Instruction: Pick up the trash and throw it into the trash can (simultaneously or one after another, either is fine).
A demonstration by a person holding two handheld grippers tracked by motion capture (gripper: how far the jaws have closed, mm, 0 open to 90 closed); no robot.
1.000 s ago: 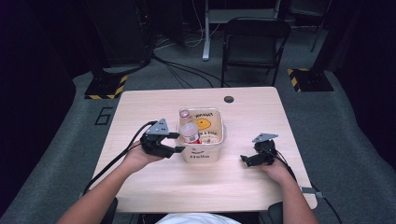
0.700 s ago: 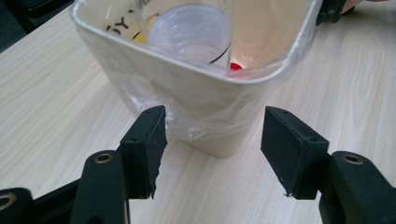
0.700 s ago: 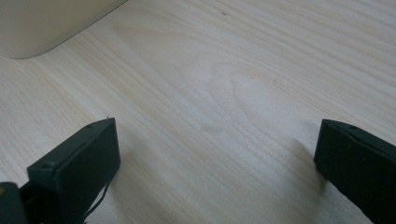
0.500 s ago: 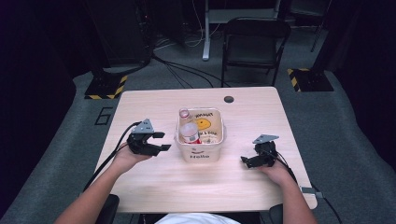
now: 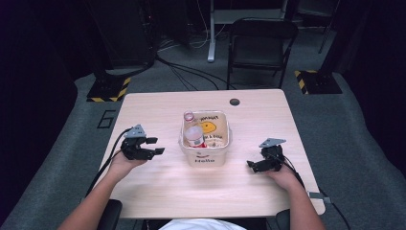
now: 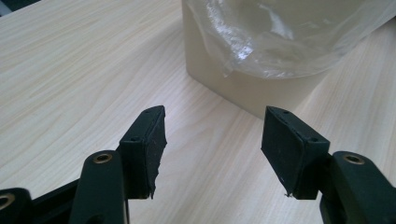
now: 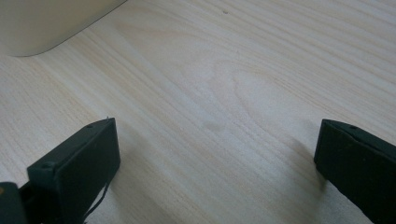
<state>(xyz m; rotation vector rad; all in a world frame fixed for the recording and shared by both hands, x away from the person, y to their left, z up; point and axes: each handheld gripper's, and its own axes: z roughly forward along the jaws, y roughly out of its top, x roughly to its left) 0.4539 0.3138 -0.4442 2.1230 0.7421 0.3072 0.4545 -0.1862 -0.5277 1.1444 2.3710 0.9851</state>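
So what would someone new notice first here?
Probably the cream bin lined with a clear bag at the table's centre, with a bottle inside. Then the two grippers flanking it, left gripper and right gripper, both open and empty.

left gripper (image 5: 154,146): matt black two-jaw tool, grey three-cornered plate on top
left jaws: flat black pads, a small screw hole in each, brass-coloured rivets at the arms
right gripper (image 5: 256,166): same black build, grey plate on top
cables: black, trailed from each gripper
clothing: white top, forearms left bare
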